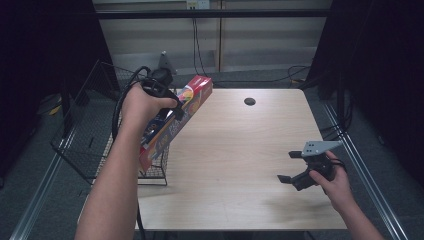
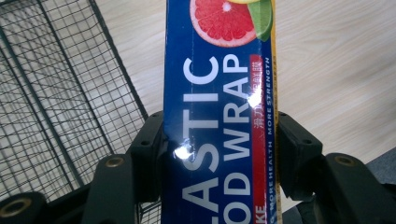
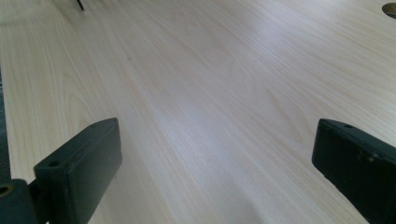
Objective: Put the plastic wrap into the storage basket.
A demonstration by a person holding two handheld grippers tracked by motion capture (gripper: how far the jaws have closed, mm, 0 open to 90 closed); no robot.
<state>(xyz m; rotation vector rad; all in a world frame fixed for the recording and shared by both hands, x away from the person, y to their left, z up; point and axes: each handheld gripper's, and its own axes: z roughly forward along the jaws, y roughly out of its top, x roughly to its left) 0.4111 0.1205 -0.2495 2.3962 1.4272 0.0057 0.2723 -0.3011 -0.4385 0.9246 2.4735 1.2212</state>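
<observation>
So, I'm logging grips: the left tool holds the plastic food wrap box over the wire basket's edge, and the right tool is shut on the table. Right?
Not quite: the right tool is open, its jaws wide apart over the bare table, as the right gripper view shows. The rest holds.

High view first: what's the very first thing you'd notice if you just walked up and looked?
The bright blue plastic food wrap box with a pink grapefruit printed on it, held tilted in the air by the left gripper, whose jaws clamp its sides. It hangs at the table's left edge, above a black wire basket. Over at the right, the right gripper sits open above the bare wooden table.
</observation>
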